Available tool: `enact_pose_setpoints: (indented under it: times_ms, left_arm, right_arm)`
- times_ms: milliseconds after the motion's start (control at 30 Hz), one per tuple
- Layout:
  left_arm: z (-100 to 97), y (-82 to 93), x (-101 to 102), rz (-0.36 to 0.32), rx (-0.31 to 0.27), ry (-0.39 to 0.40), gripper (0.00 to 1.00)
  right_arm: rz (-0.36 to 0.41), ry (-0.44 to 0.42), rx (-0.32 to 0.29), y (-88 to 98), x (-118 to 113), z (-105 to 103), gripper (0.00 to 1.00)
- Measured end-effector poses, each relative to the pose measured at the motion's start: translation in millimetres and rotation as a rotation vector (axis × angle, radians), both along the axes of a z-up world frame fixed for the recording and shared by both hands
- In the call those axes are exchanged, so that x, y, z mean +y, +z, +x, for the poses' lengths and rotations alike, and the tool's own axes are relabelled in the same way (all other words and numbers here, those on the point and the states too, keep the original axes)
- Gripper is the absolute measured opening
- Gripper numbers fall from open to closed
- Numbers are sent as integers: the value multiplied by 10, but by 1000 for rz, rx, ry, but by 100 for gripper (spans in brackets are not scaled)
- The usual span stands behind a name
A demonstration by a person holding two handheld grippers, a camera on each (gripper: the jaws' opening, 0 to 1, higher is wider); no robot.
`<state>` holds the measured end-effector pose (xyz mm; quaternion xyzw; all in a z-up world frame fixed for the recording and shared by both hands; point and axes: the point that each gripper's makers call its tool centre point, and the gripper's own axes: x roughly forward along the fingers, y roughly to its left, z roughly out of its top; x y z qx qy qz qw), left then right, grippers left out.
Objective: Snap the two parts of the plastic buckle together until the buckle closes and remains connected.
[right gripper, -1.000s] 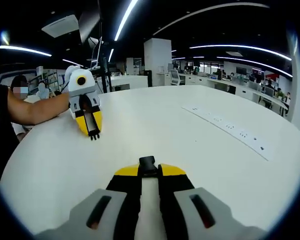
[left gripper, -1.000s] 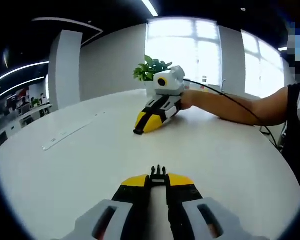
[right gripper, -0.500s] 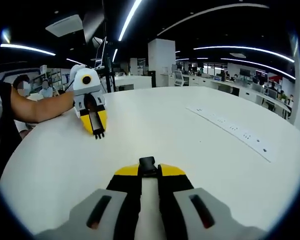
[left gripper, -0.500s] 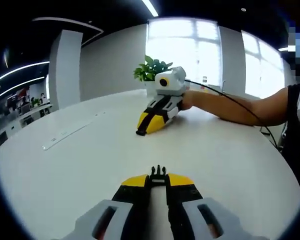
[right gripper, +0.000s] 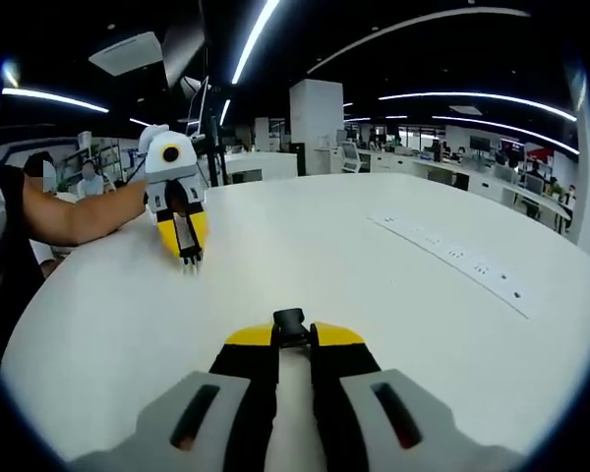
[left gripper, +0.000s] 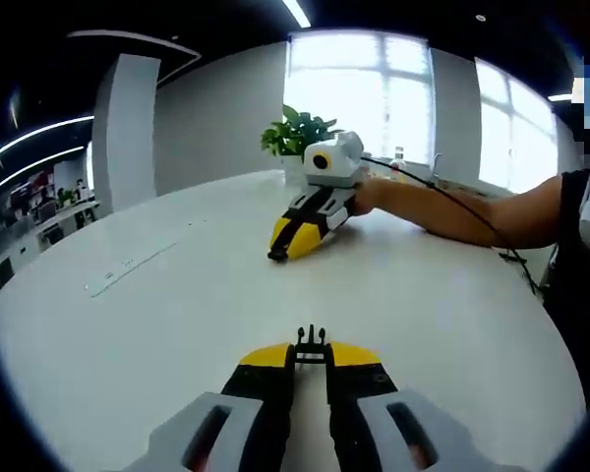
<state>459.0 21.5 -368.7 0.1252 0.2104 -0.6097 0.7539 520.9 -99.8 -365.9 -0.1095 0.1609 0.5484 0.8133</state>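
Low in the left gripper view, my left gripper (left gripper: 310,356) is shut on the black pronged buckle part (left gripper: 310,343), whose prongs stick out past the yellow tips. My right gripper (right gripper: 291,336) is shut on the black socket buckle part (right gripper: 290,321). The two grippers face each other across the white round table (left gripper: 177,324), well apart. Seen from the left gripper view, the right gripper (left gripper: 275,256) is held low over the table with a dark piece at its tip. From the right gripper view, the left gripper (right gripper: 189,254) points down with the prongs (right gripper: 190,261) at its tip.
A person's arm (left gripper: 472,211) reaches in behind the right gripper, trailing a black cable (left gripper: 442,187). A potted plant (left gripper: 297,133) stands at the table's far edge. A flat white power strip (left gripper: 128,268) (right gripper: 452,256) lies on the table. Office desks fill the background.
Both views have shifted slightly with the hands. In the right gripper view the left gripper has edged a little to the right. Both grippers still hold their buckle parts.
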Motion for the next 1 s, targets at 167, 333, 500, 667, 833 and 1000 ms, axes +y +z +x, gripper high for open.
enact_pose_setpoints:
  times_ms: [167,333,500,667,833,1000]
  left_arm:
    - [-53,-9,2,20,1,-22,10]
    - [-149,-28,-8,47,-6,-36,10]
    - [-318,101,-45,26,-16,-48,10]
    - [-385,153,-68,12,-20,-47,10]
    - [-497,148,-83,8,-21,-49,11]
    - [-625,85,-96,10,-23,-52,11]
  right_arm:
    - [-17,6,-23,45,10,-222,11]
    - [2,-7,-52,236,44,-392,11]
    - [-4,-17,-53,298,11,-656,10]
    - [-13,-29,-69,295,-47,-836,10]
    - [5,-48,-66,295,-141,-950,10]
    - [33,-38,-59,329,-135,-1048,11]
